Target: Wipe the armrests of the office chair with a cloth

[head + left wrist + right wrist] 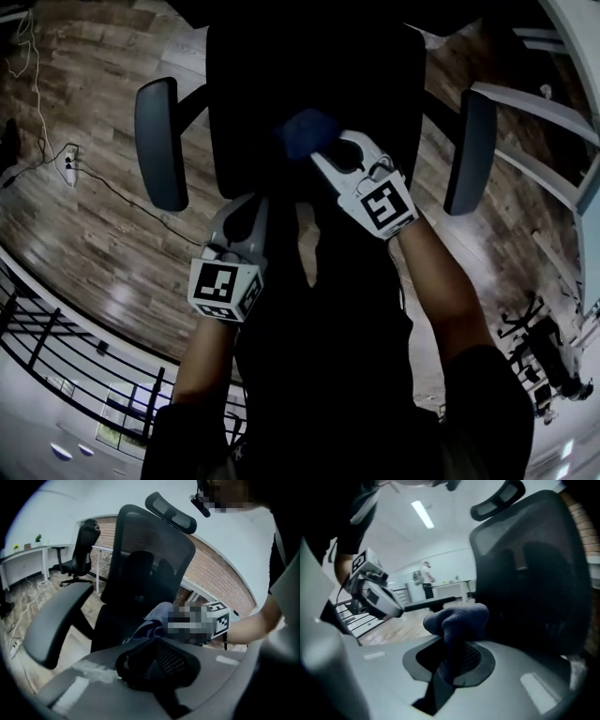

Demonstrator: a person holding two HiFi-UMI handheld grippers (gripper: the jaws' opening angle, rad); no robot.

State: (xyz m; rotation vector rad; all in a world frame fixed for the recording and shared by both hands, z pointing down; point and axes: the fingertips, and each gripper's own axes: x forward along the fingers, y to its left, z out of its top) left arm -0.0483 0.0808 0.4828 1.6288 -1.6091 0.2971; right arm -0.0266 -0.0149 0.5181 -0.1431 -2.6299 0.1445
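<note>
Because the dark blue fabric cloth (457, 618) is pinched only by a lower fold, with most of it bunched loose above the jaws, it is the weak point. The right hand-held gripper (328, 155) is clamped on it. It holds the cloth over the seat of the black mesh-backed office chair (309, 75), between the two armrests and touching neither.

A firm drag along a pad could pull that fold out of the jaws, and the cloth would drop onto the seat or the wooden floor (103, 253). Since the wad is small, the hard jaw tips may also meet the pad before the fabric does and scrape it instead of wiping.

The long grey padded armrest on the left (161, 141) and the matching grey padded armrest on the right (469, 150) stand well apart. Either one needs a sideways reach, and pressing hard on one side could turn the chair away from the stroke.

The left hand-held gripper (246, 211) hangs lower, its jaws together on nothing, so nothing steadies the chair at present.
</note>
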